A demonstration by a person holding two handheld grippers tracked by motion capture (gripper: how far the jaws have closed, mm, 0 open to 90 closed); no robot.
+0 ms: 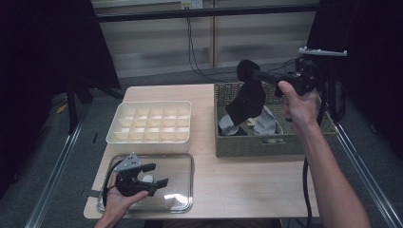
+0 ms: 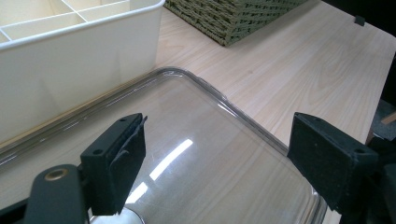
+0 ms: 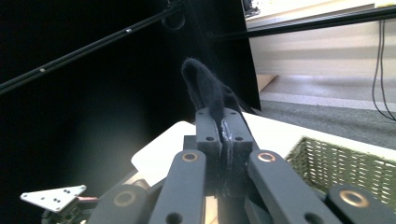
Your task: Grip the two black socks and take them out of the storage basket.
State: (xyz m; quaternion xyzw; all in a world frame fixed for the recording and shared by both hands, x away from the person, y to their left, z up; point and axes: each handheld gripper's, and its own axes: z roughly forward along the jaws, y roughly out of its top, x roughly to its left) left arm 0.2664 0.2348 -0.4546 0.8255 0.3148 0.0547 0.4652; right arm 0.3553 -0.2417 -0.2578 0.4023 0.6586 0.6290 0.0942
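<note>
Two tongs are at work over the counter (image 1: 237,180). The right tongs (image 1: 247,72) are clamped tight on a black sock (image 1: 247,99), pinched at its top edge, so it hangs free above the wicker basket (image 1: 223,142), clear of the grey socks (image 1: 266,121) left inside. The right hand (image 1: 297,107) is raised high with the forearm stretched forward and the tool lying about level, pointing left. The left tongs (image 1: 159,175) gape wide, holding nothing, low over the clear lid (image 1: 183,190) just in front of the divided white box (image 1: 152,142). To do this well, I'd keep the pinch firm, lift until the toe clears the rim, then carry it across slowly so the dangling end doesn't snag the weave.
</note>
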